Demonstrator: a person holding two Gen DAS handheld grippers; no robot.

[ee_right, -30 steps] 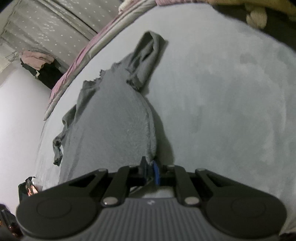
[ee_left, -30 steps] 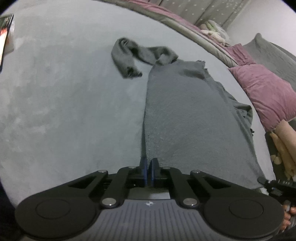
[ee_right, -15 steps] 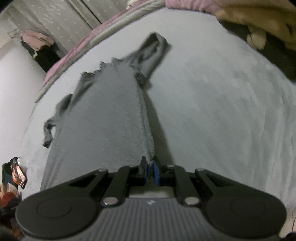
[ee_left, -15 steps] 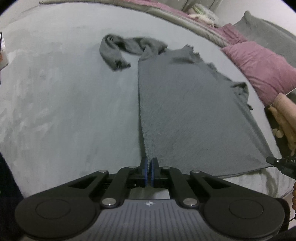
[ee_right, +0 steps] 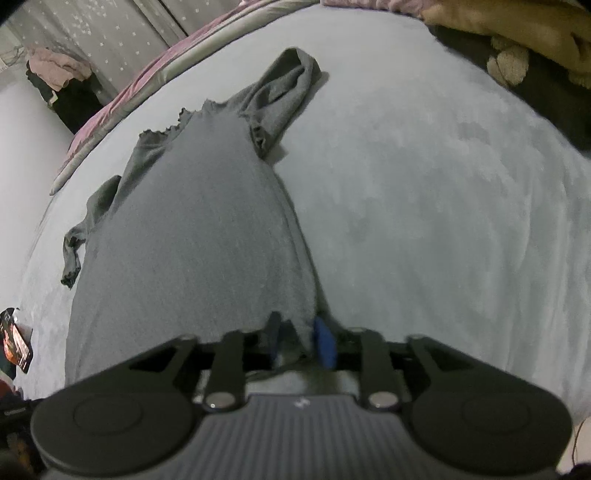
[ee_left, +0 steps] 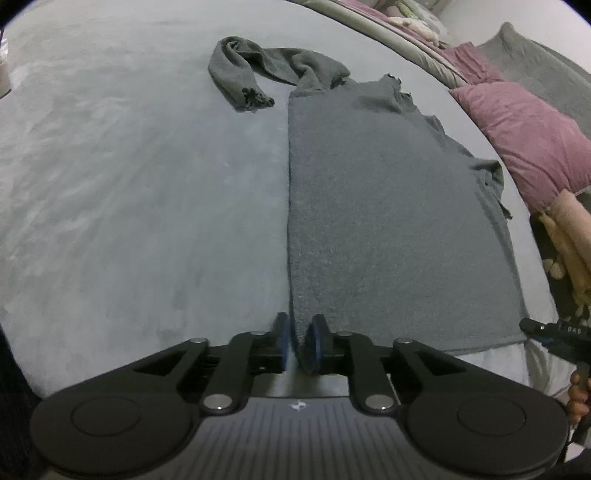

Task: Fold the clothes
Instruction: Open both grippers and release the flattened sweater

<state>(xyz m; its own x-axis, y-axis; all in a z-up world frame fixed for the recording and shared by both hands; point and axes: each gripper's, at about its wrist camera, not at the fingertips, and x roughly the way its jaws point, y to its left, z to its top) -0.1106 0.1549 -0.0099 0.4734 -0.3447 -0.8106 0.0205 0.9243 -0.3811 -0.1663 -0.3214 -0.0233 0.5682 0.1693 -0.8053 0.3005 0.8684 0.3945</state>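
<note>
A dark grey knit top lies flat and lengthwise on the pale grey bed, one sleeve bunched at its far left. My left gripper sits at the near left hem corner, its blue pads slightly apart with the cloth edge running in between. In the right wrist view the same top stretches away, its other sleeve folded back. My right gripper is open, with the near right hem corner loose between its pads. The right gripper's tip also shows at the hem.
Pink pillows and a grey cushion line the bed's right side. Tan plush fabric lies beyond the bed's edge. A dark stand with pink clothes stands by the dotted curtain. A small packet sits at the left edge.
Both grippers pulled the hem toward me, stretching the top flat. Their jaws, shut on the hem corners earlier, have parted, the right wider than the left.
</note>
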